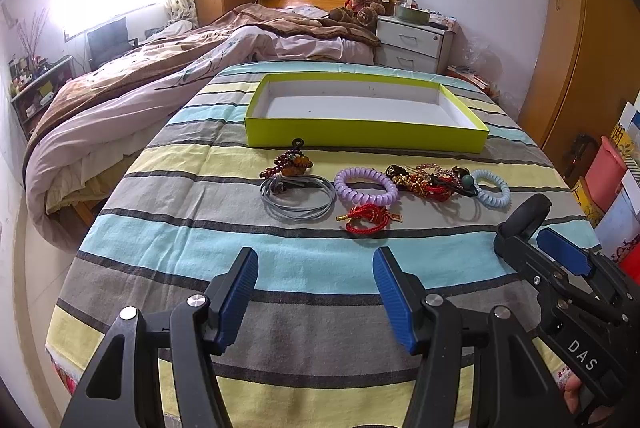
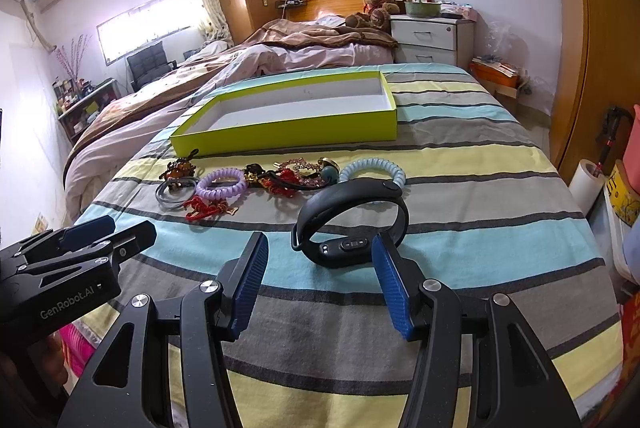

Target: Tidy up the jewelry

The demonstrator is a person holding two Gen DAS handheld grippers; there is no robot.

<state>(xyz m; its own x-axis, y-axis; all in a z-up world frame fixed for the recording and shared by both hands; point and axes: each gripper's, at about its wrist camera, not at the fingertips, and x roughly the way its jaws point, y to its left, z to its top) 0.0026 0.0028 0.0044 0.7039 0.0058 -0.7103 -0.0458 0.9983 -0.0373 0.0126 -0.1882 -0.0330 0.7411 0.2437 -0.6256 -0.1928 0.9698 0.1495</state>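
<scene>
A lime-green box [image 1: 366, 138] [image 2: 288, 136] with a white inside lies open on the striped cloth. In front of it lies a row of jewelry: a brown bead bracelet [image 1: 290, 164], a grey cord loop [image 1: 298, 198], a purple coil band [image 1: 366, 185] [image 2: 221, 183], a red cord bracelet [image 1: 368, 218] [image 2: 206, 208], a tangled heap of red and gold pieces [image 1: 430, 180] [image 2: 292, 174] and a pale blue coil band [image 1: 492, 188] [image 2: 374, 168]. A black fitness band [image 2: 352, 224] stands just ahead of my open right gripper [image 2: 320, 256], touching its right finger. My left gripper [image 1: 316, 268] is open and empty, short of the row.
The striped cloth [image 1: 280, 268] covers a table whose edges drop off left and right. A bed with a crumpled duvet [image 1: 160, 76] lies behind and left. A white nightstand [image 1: 412, 42] stands at the back. Coloured bins [image 1: 608, 180] and a wooden wardrobe [image 1: 580, 48] are at the right.
</scene>
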